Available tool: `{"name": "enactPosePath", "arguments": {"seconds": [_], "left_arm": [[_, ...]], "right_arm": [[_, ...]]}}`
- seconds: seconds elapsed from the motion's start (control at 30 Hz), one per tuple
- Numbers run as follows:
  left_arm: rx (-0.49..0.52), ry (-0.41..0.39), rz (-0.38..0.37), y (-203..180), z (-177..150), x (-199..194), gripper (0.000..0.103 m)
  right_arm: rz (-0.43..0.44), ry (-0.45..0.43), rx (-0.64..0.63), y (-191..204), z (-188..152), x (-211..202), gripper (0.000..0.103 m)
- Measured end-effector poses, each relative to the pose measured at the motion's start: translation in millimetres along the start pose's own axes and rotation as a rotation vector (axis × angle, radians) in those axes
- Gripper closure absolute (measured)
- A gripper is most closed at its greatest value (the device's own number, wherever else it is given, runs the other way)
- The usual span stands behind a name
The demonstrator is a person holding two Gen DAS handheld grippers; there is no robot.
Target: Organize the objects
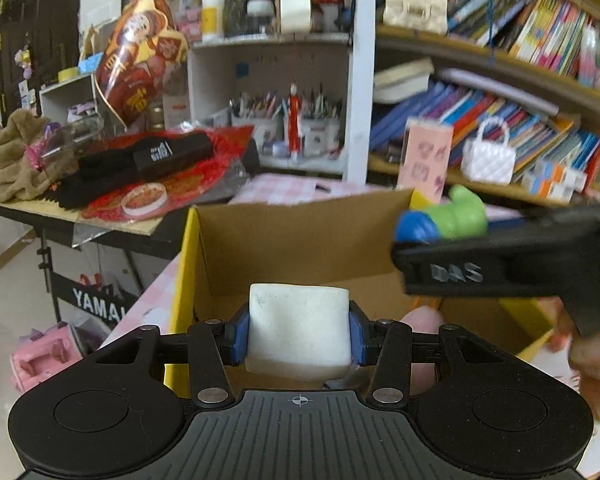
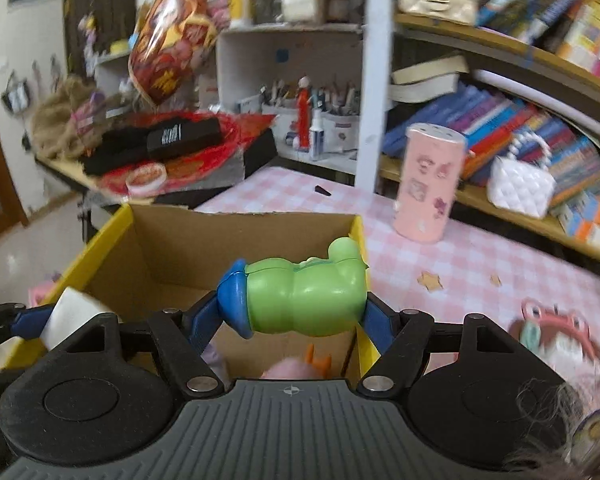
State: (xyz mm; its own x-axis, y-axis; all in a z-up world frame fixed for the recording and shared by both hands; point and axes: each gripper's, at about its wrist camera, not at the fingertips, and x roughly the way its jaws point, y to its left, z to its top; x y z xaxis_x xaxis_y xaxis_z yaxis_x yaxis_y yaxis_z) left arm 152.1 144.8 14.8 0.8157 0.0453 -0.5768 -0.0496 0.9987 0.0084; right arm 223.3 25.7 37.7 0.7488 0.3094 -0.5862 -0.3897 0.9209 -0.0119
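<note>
1. My left gripper (image 1: 299, 334) is clamped on a white block (image 1: 298, 330); both blue pads (image 1: 240, 338) press its sides.
2. I hold that block over the near part of the open cardboard box (image 1: 300, 240).
3. My right gripper (image 2: 300, 312) is closed at a wider gap on a green toy (image 2: 306, 298) with a blue cap, lying crosswise between the pads.
4. The toy sits above the box's right wall (image 2: 358, 232).
5. A pink canister (image 2: 428, 184) stands on the checked tablecloth (image 2: 480, 264), far right of the box.

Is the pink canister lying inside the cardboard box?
No, the pink canister stands upright on the checked tablecloth, outside the cardboard box.
</note>
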Motion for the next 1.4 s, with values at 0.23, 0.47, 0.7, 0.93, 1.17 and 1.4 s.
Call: {"name": "enactPosePath", "arguments": {"seconds": [0.23, 0.47, 0.7, 0.93, 1.17, 1.4], "left_arm": [[0.038, 0.085, 0.018, -5.3, -2.2, 22.1, 0.057], [0.034, 0.115, 0.012, -7.1, -6.1, 26.8, 0.056], [0.034, 0.109, 0.014, -8.2, -6.8, 24.6, 0.055], [0.041, 0.015, 0.021, -5.9, -4.6, 3.7, 0.027], [-0.016, -0.101, 0.029, 5.8, 0.3, -36.3, 0.027], [-0.068, -0.152, 0.024, 16.2, -9.6, -78.4, 0.021]], "right_arm": [[0.079, 0.148, -0.110, 13.4, 12.3, 54.1, 0.032], [0.137, 0.267, -0.253, 34.2, 10.5, 71.8, 0.031], [0.135, 0.284, -0.237, 33.0, 9.4, 71.8, 0.030], [0.135, 0.205, -0.203, 28.4, 12.4, 59.2, 0.019], [0.141, 0.037, -0.063, 16.1, 17.7, 6.8, 0.019], [0.093, -0.080, 0.056, 3.2, 1.8, -57.0, 0.019]]}}
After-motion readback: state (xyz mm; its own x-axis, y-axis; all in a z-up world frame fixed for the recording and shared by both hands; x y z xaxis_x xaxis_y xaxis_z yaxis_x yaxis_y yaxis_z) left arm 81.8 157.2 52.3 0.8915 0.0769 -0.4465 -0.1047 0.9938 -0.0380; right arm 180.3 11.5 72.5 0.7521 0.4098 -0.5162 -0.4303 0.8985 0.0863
